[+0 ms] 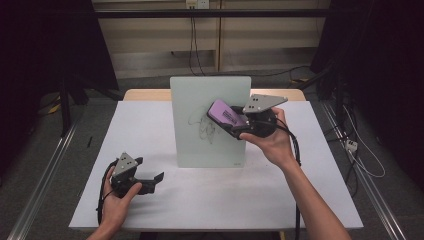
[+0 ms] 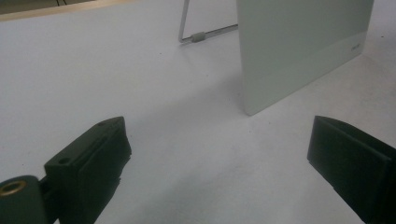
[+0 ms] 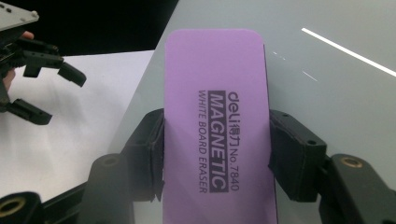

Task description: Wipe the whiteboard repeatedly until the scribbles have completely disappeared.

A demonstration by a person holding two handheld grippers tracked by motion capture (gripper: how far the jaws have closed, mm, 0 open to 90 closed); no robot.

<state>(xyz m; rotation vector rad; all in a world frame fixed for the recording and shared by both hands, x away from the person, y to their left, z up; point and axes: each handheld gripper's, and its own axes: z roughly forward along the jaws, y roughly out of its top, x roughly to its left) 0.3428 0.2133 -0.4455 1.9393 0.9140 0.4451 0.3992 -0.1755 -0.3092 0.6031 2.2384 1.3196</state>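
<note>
Right gripper (image 1: pixel 235 124) clamps a purple magnetic whiteboard eraser (image 1: pixel 226 115) against the upright whiteboard (image 1: pixel 210 145), beside scribbles (image 1: pixel 202 125) seemingly not yet wiped. Left gripper (image 1: pixel 152 181), wide open and empty, rests below-left of the board.

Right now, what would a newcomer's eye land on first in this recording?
The purple eraser, clamped in the right gripper against the upright whiteboard at mid-table. Next, the dark scribbles on the board just left of it. The left gripper rests open on the white table, near left.
</note>
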